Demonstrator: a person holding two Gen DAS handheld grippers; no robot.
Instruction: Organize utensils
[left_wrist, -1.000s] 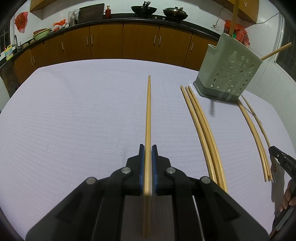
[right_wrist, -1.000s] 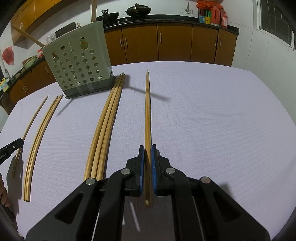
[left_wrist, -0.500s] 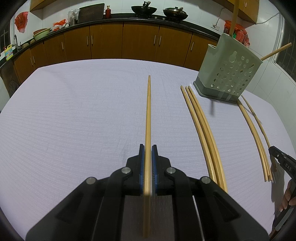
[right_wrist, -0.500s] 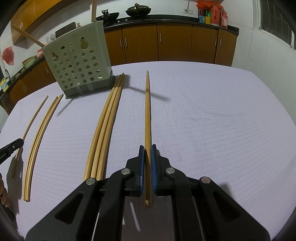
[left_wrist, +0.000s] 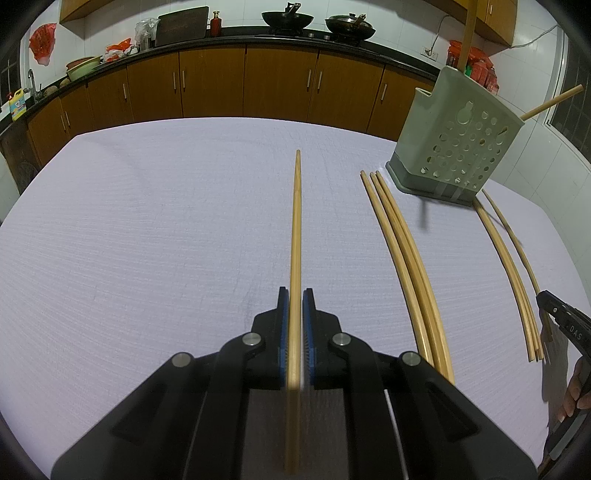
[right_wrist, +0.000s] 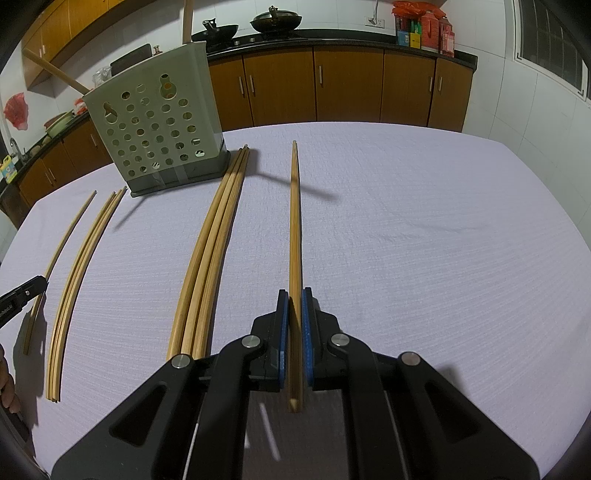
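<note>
Each black two-finger gripper, left (left_wrist: 295, 306) and right (right_wrist: 293, 306), is clamped shut on a long bamboo chopstick (left_wrist: 296, 236) pointing to 12 o'clock, apparently ready for the perforated grey-green plastic holder (left_wrist: 456, 147) at 2 o'clock in the left view; loose chopsticks (right_wrist: 207, 254) lie waiting on the white tablecloth (right_wrist: 424, 240).

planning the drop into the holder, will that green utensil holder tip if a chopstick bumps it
Probably a little risky. The holder is tall on a narrow dark base, and its perforated plastic looks light. It may stay put: clear tape appears to run across the base. Two chopsticks already lean out of it, adding weight up top. The chopstick in the right gripper looks thin, so a soft bump seems harmless.
</note>
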